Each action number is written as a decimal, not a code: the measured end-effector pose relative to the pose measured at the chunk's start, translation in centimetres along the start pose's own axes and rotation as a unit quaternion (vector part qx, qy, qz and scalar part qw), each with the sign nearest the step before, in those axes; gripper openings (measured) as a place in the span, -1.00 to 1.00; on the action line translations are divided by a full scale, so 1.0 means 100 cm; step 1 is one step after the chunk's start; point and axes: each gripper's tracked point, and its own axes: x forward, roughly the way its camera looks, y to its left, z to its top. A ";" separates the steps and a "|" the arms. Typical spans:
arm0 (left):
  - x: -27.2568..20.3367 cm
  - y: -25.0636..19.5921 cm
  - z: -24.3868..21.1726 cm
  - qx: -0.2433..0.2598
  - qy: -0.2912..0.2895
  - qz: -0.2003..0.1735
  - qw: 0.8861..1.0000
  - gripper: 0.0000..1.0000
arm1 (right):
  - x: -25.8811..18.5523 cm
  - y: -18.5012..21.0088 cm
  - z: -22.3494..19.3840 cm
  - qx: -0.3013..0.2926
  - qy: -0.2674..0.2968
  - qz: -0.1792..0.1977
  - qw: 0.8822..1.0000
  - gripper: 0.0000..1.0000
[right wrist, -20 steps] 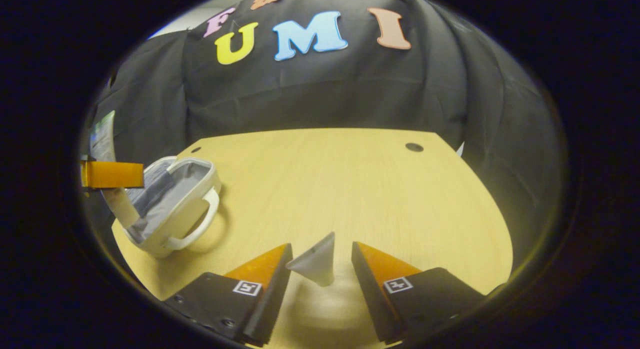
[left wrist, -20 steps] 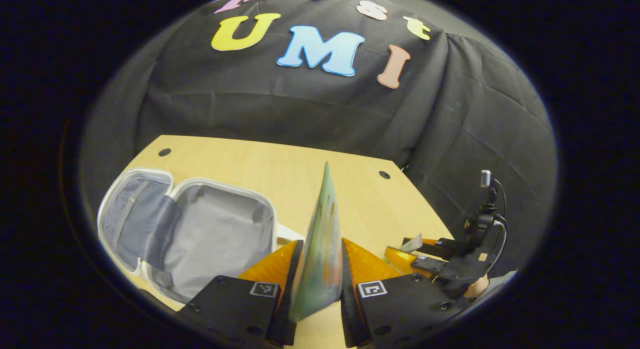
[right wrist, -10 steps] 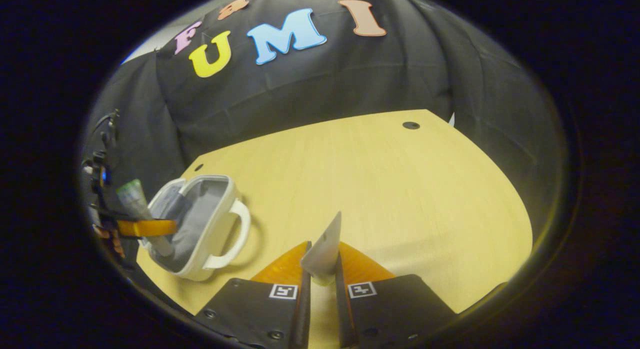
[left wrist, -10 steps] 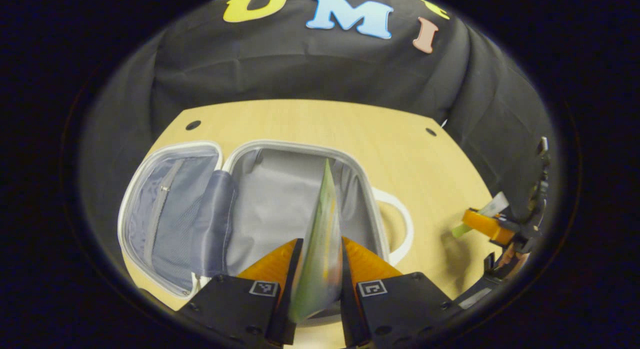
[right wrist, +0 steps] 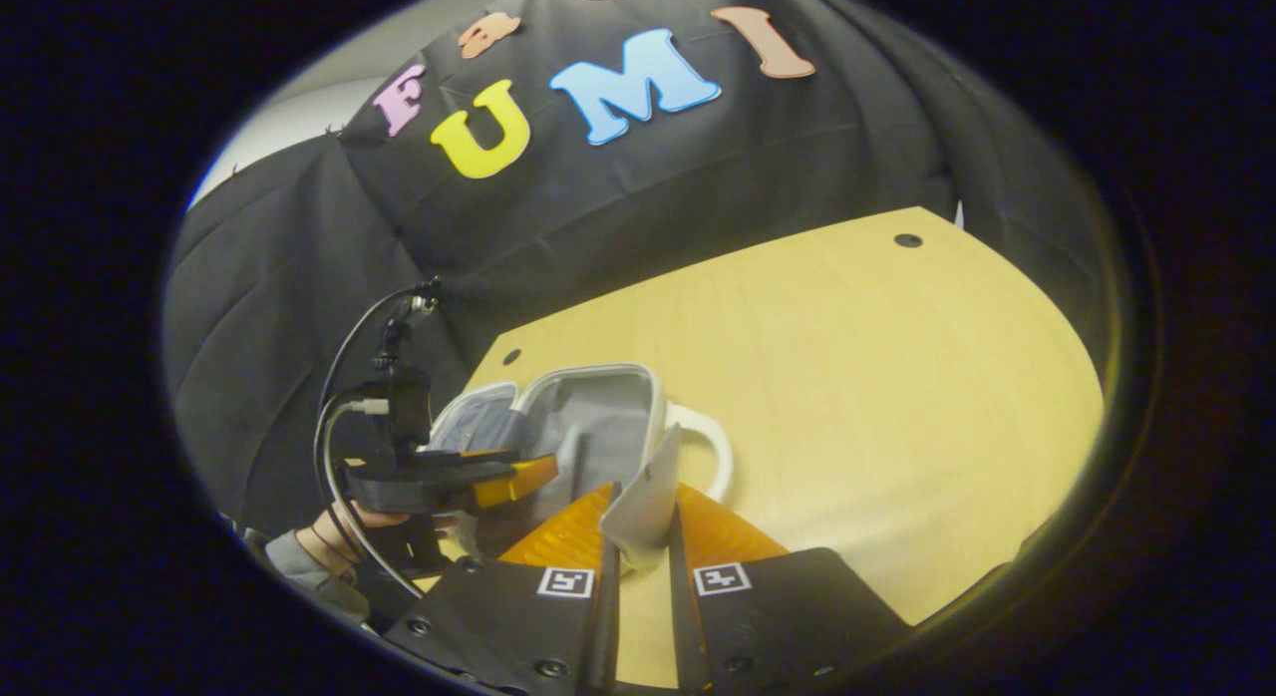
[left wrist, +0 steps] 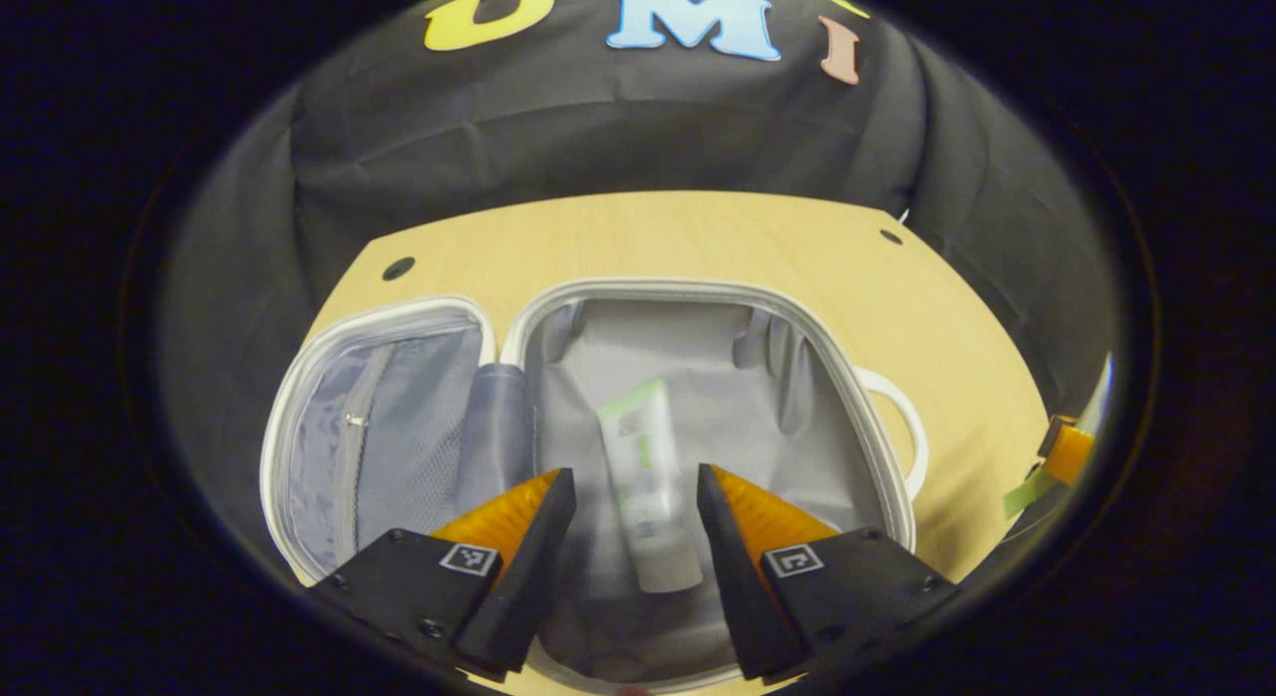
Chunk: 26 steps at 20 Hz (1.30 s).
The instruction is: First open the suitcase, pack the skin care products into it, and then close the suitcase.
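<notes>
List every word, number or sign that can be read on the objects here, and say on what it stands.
No text can be read.
Green-and-white tube lying in the suitcase: print too blurred to read.
Pale tube clamped in the right tongs: no print visible.
Square markers on the open left tongs: patterns, not words.

Pale wooden table (left wrist: 698,237), open white suitcase (left wrist: 887,477) flat on it

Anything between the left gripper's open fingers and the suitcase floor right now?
Yes: in the left gripper view, a white-and-green tube lies on the suitcase lining, showing between the left gripper's spread fingers.
</notes>
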 end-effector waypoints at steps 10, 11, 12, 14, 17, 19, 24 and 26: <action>-0.110 0.095 -0.001 -0.073 -0.103 0.061 0.990 0.71 | 0.093 0.040 -0.063 -0.039 0.127 0.010 0.991 -0.56; -0.115 0.111 -0.007 -0.083 -0.101 0.072 0.989 0.71 | 0.101 0.038 -0.069 -0.046 0.136 0.005 0.990 -0.54; -0.120 0.125 -0.011 -0.094 -0.101 0.082 0.987 0.71 | 0.106 0.035 -0.071 -0.054 0.141 0.000 0.989 -0.53; -0.126 0.148 -0.019 -0.117 -0.095 0.097 0.984 0.71 | 0.111 0.032 -0.074 -0.068 0.136 -0.008 0.988 -0.48; -0.135 0.186 -0.026 -0.146 -0.095 0.127 0.976 0.71 | 0.102 0.040 -0.060 -0.077 0.106 0.001 0.991 0.11; -0.140 0.212 -0.029 -0.161 -0.098 0.148 0.971 0.71 | 0.094 0.040 -0.052 -0.089 0.086 -0.004 0.992 0.64; -0.147 0.282 -0.028 -0.175 -0.101 0.189 0.961 0.96 | 0.062 0.033 -0.030 -0.119 0.034 -0.030 0.992 0.91; -0.147 0.312 -0.024 -0.185 -0.104 0.196 0.957 0.99 | 0.047 0.029 -0.016 -0.137 0.006 -0.045 0.990 0.91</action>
